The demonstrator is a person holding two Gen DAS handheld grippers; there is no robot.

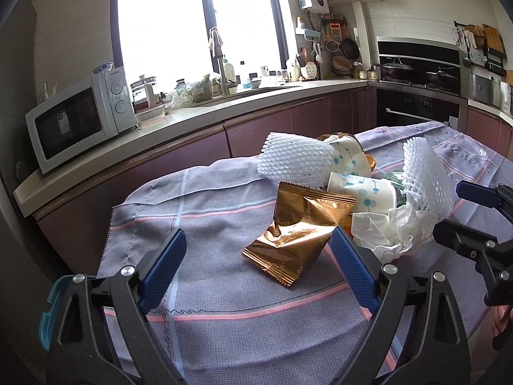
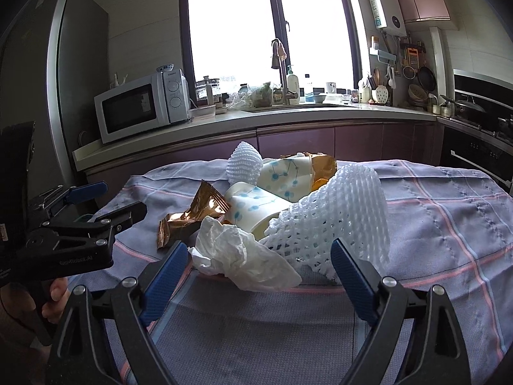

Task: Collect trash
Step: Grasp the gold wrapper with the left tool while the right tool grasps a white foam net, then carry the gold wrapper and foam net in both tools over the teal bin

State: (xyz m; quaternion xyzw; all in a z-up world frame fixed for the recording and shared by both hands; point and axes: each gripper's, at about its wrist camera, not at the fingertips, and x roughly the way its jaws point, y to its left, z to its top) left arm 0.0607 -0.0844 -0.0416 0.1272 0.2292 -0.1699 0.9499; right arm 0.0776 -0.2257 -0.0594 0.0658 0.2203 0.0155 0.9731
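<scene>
Plaid tablecloth (image 1: pixel 208 199) holds gold wrapper (image 1: pixel 298 224) lengthwise toward wide-open left tool (image 1: pixel 259 250); right tool (image 2: pixel 259 253) open.

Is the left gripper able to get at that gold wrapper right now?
Probably yes. The left gripper is open, and the gold wrapper lies on the checked cloth just ahead of its fingertips, at the near edge of the pile, with nothing lying in front of it.
</scene>
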